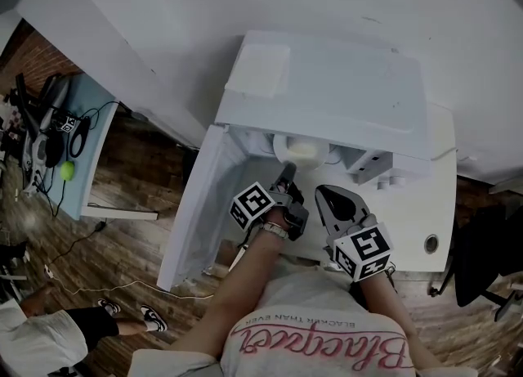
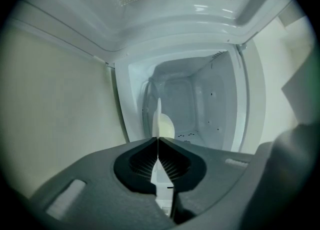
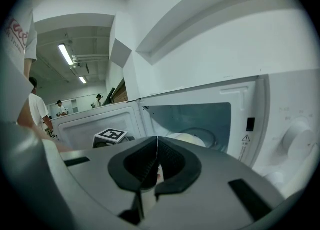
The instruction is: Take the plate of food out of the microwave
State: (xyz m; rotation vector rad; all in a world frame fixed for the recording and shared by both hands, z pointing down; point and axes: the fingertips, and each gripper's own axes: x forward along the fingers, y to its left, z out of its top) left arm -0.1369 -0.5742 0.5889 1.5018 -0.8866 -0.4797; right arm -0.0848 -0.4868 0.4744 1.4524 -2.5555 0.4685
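The white microwave [image 1: 327, 89] stands on a white table with its door [image 1: 196, 212] swung open to the left. Inside sits a white plate [image 1: 301, 152] with pale food on it. My left gripper [image 1: 286, 174] reaches into the cavity and is shut on the plate's near rim. In the left gripper view the thin plate rim [image 2: 159, 112] runs edge-on between the closed left gripper [image 2: 158, 140]. My right gripper [image 1: 323, 195] hovers just outside the opening, shut and empty. In the right gripper view the plate [image 3: 192, 137] shows beyond the right gripper [image 3: 157, 139].
The microwave's control knobs [image 3: 300, 129] are to the right of the cavity. A blue desk [image 1: 98, 146] with cables and a green ball [image 1: 66, 171] stands at the far left. A black chair [image 1: 490, 261] is at the right. People stand far off in the right gripper view.
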